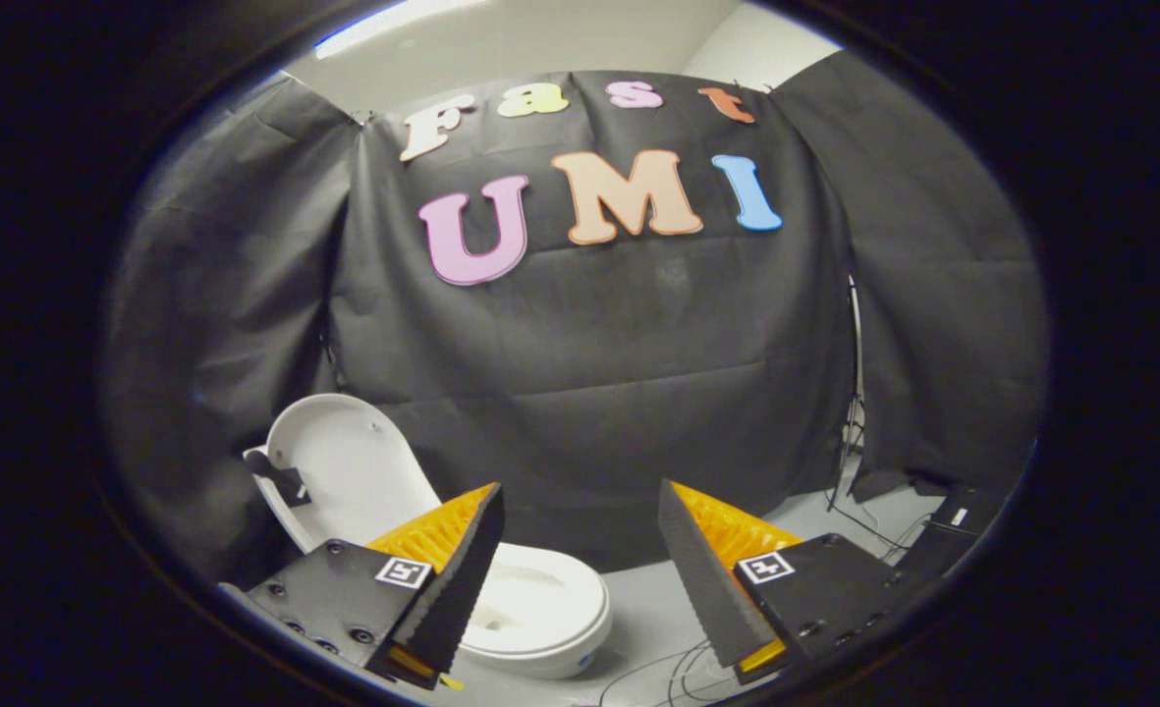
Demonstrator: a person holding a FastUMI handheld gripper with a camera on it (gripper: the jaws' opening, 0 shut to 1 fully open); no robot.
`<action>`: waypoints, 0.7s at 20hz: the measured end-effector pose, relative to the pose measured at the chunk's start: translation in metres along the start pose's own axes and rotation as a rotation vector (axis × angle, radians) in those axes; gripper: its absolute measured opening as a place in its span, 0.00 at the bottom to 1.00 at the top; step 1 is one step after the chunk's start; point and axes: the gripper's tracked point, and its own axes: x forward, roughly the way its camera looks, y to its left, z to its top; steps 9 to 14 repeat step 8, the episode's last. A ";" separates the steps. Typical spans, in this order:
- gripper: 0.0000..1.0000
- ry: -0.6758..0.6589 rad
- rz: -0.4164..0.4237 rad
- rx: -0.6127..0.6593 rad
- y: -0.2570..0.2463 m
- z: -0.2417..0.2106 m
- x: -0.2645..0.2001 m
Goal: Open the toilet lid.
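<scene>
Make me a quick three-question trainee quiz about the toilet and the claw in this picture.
1. True or false: the toilet lid is raised.
2. What is between the fingers of the claw? A) the lid B) nothing C) a cable
3. Fill in: the toilet bowl sits beyond the claw's ____ finger.

Key: 1. True, the lid leans back against the black cloth wall. 2. B, the claw is open and holds nothing. 3. Left.

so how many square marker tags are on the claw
2: one marker tag on the finger in front of the open toilet, another on the other finger. The claw is open, holding nothing. Others may be hidden.
</scene>
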 end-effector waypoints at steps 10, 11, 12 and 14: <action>0.97 -0.043 0.019 0.022 0.017 0.017 -0.002; 0.97 -0.043 0.019 0.022 0.017 0.017 -0.002; 0.97 -0.043 0.019 0.022 0.017 0.017 -0.002; 0.97 -0.043 0.019 0.022 0.017 0.017 -0.002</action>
